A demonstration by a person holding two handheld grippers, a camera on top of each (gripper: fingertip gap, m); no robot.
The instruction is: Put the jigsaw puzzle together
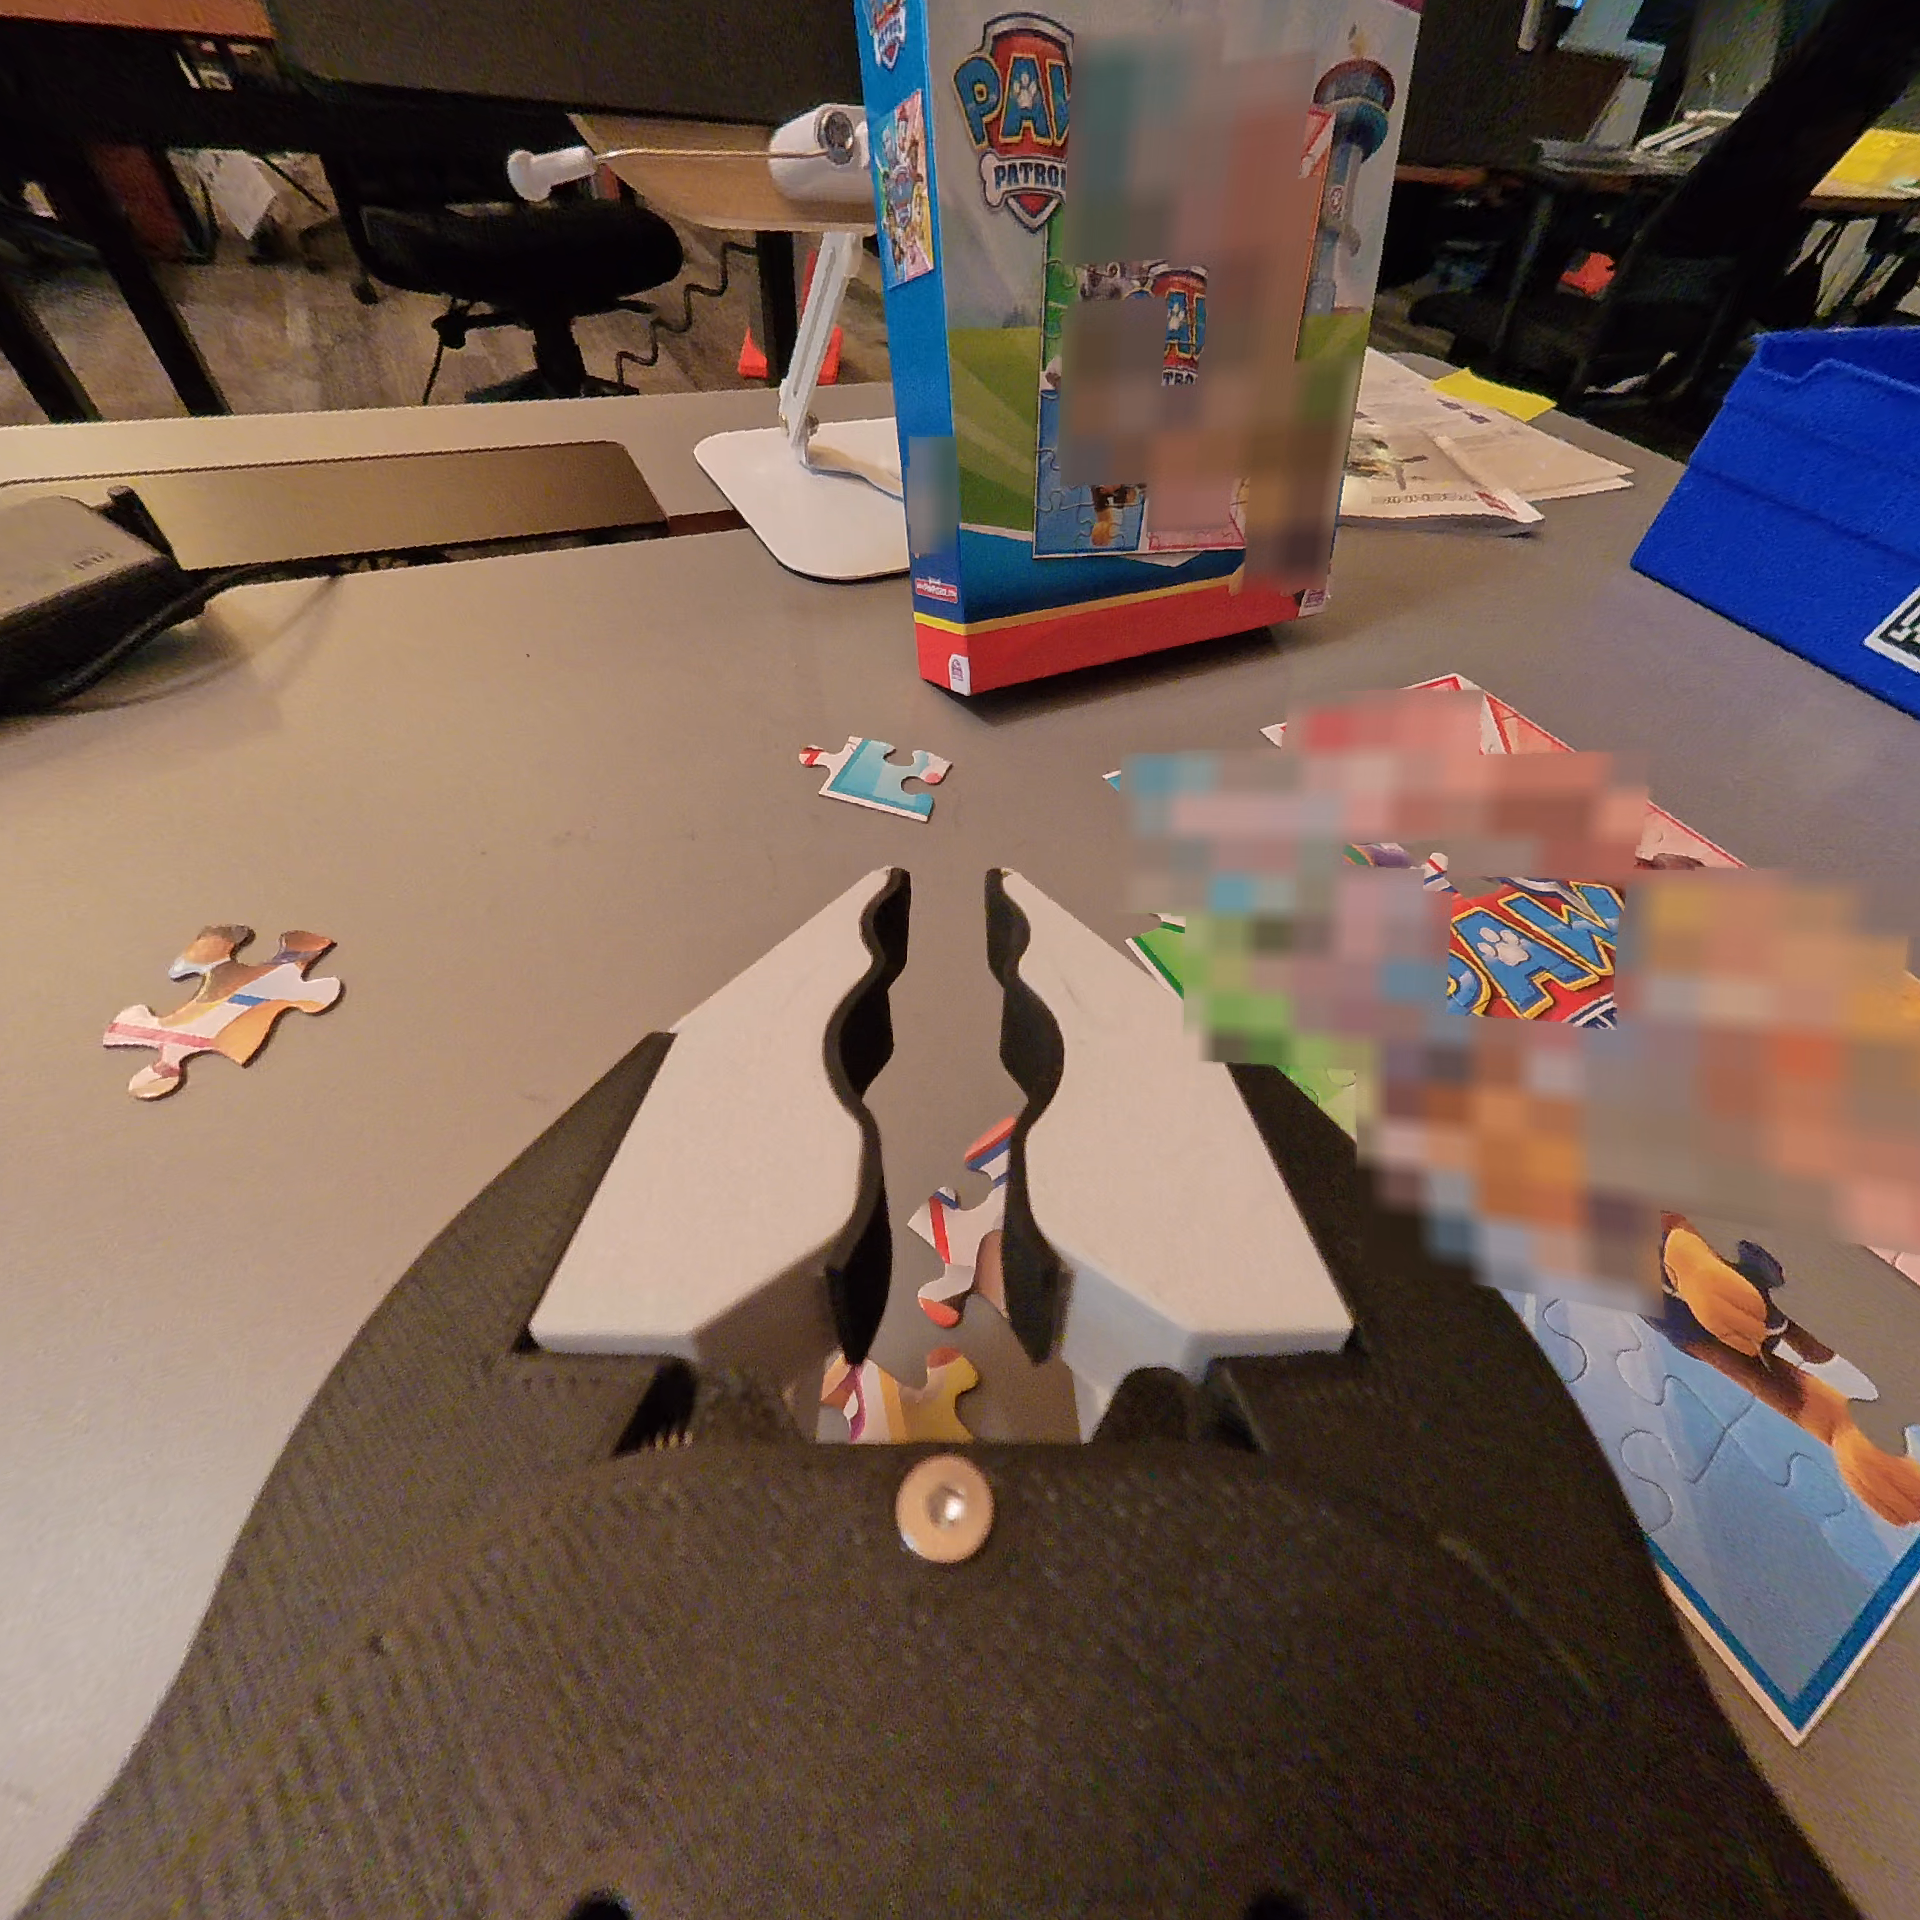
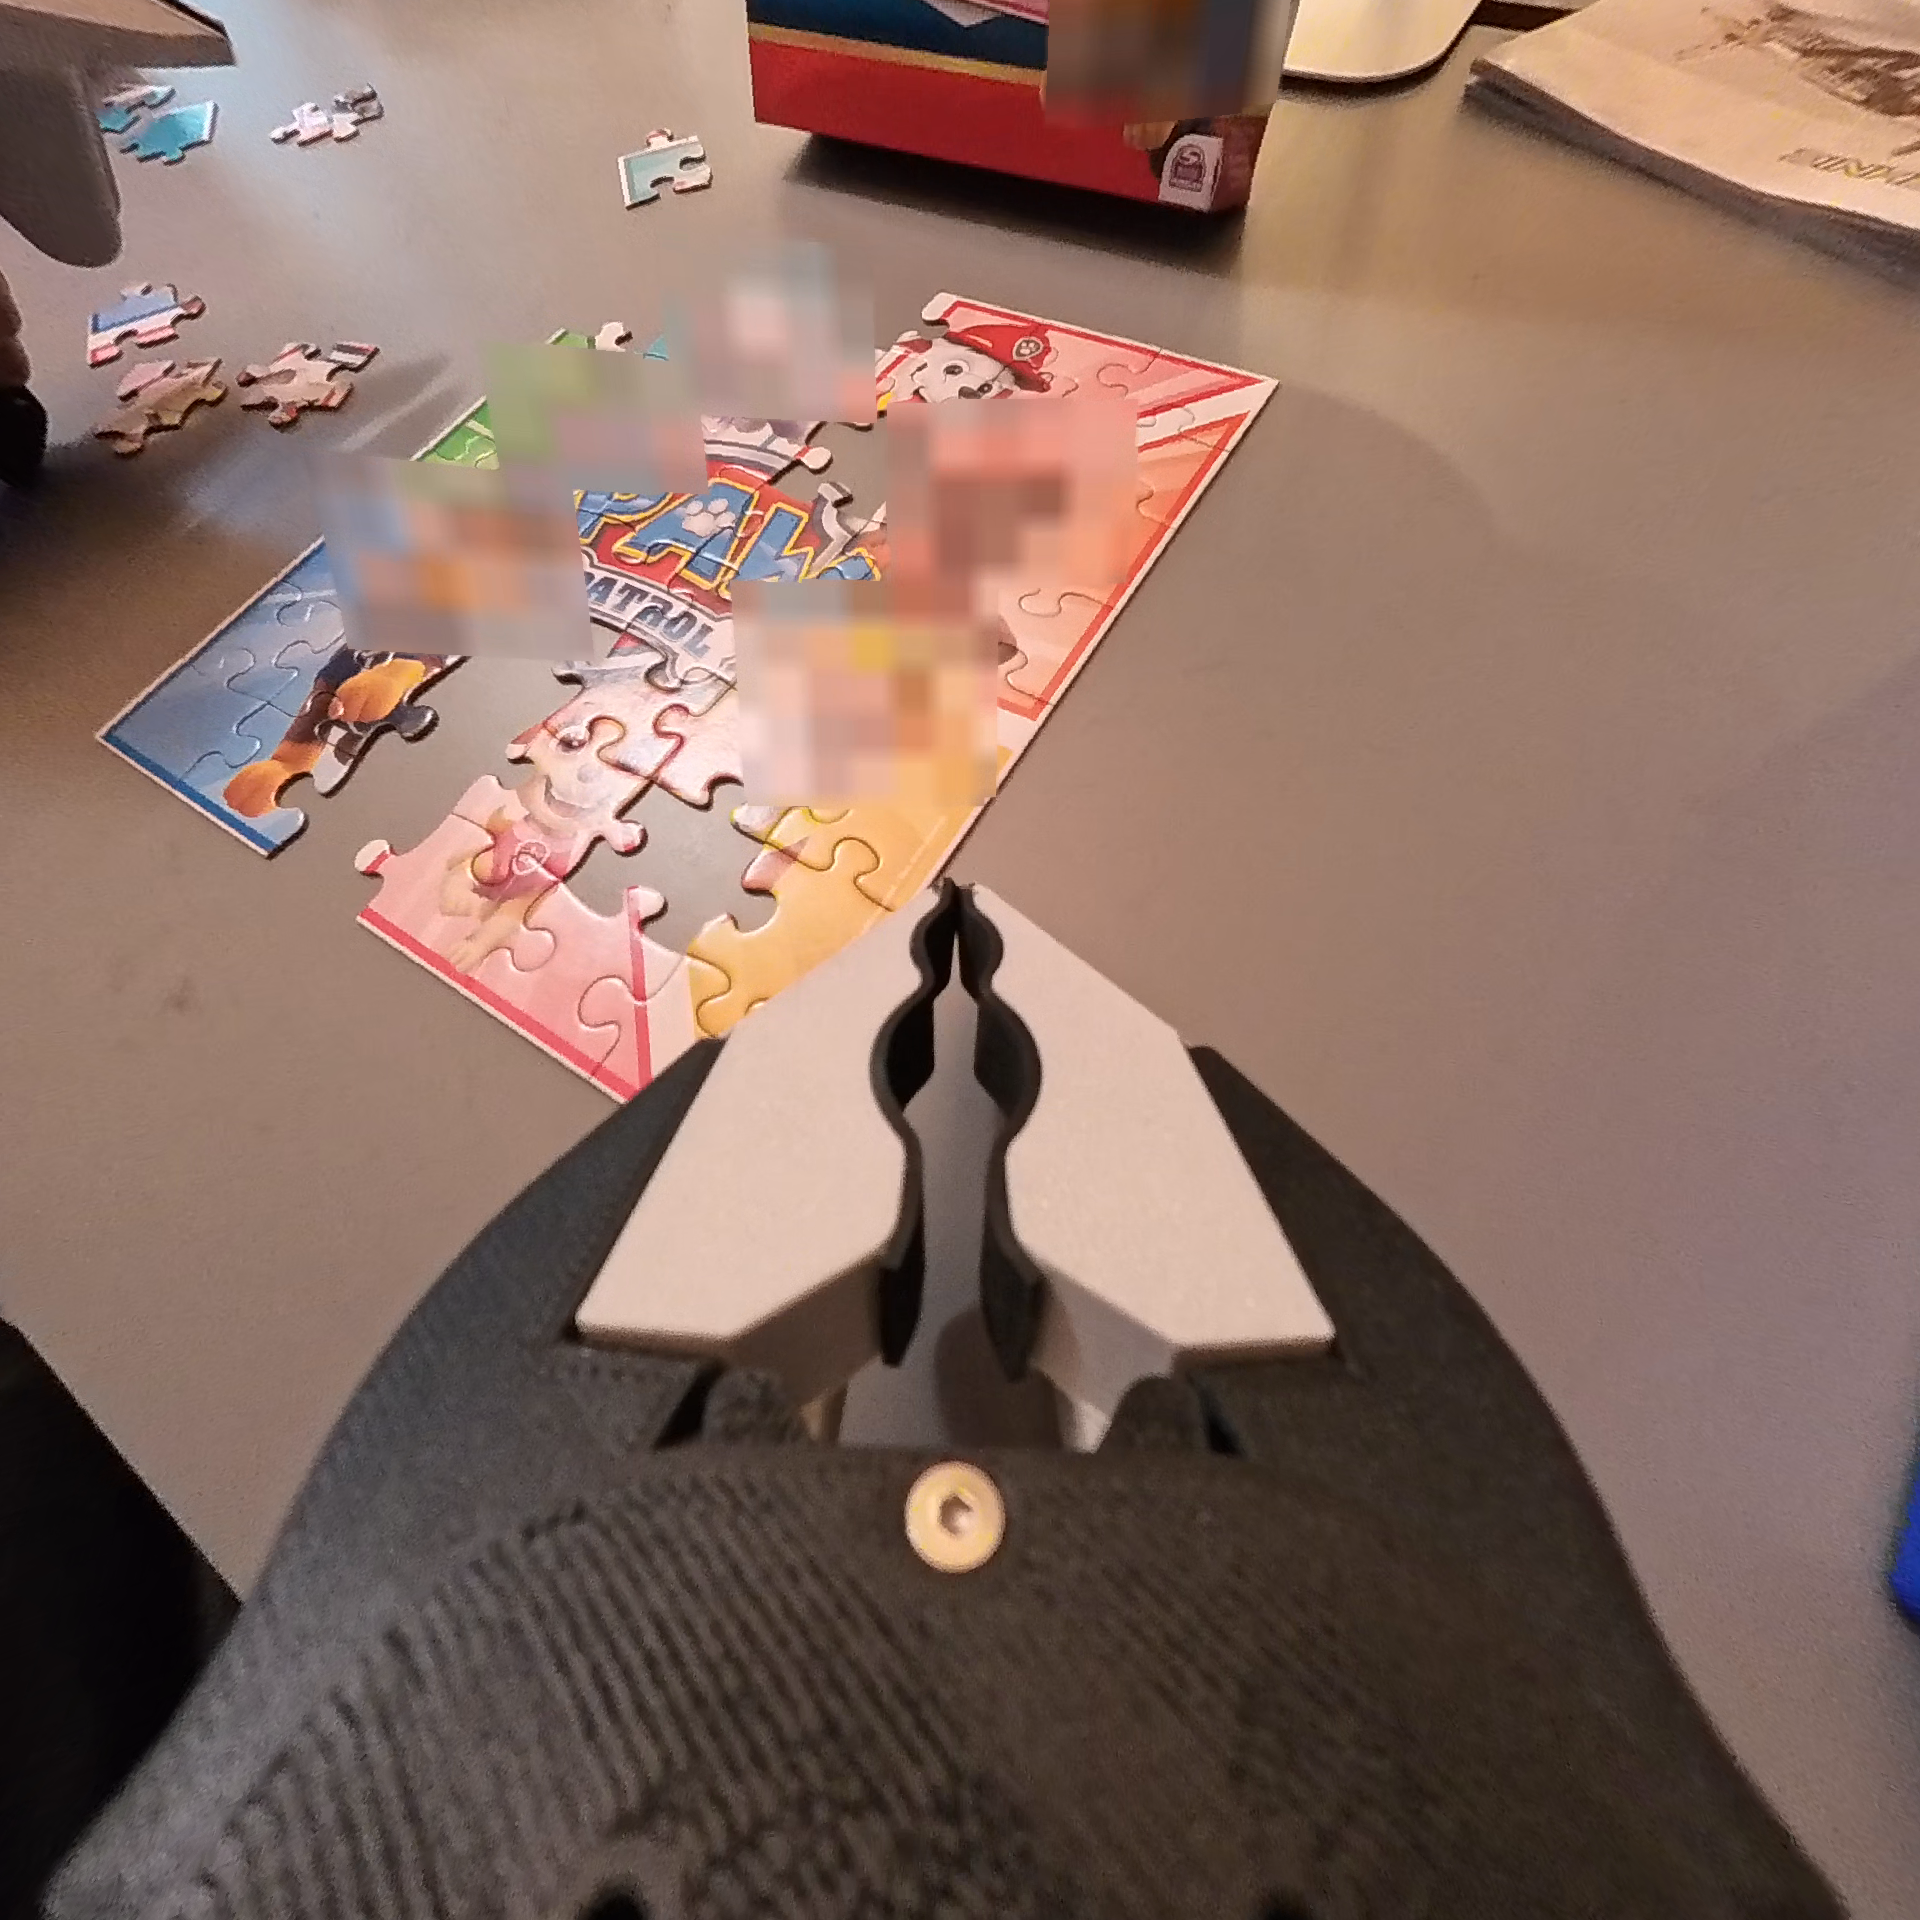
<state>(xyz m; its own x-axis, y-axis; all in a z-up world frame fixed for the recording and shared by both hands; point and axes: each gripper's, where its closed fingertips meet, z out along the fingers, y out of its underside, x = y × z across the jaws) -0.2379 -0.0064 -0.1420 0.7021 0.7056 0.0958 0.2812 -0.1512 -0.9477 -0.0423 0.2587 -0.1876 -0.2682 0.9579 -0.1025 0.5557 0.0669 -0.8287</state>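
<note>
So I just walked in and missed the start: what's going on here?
A person holds two tongs over a grey table. A partly assembled jigsaw puzzle lies there, gaps unfilled. The left tongs are open and empty above loose pieces. The right tongs are shut, empty, at the puzzle's yellow corner.

Grey table (image 1: 520, 727) w/ a part-built jigsaw (image 2: 790, 873) flat on it, gaps showing bare tabletop. Loose pieces scattered beside it: a teal one (image 1: 876, 777) near the upright puzzle box (image 1: 1122, 343), an orange-brown one (image 1: 223, 1006) well off to the side, a few more in a cluster (image 2: 234, 379). Behind the box: white stand base (image 1: 821, 499) & a stack of printed papers (image 1: 1475, 457). Blue bin (image 1: 1808, 499) at one edge, black device (image 1: 73, 592) at the other.
</note>
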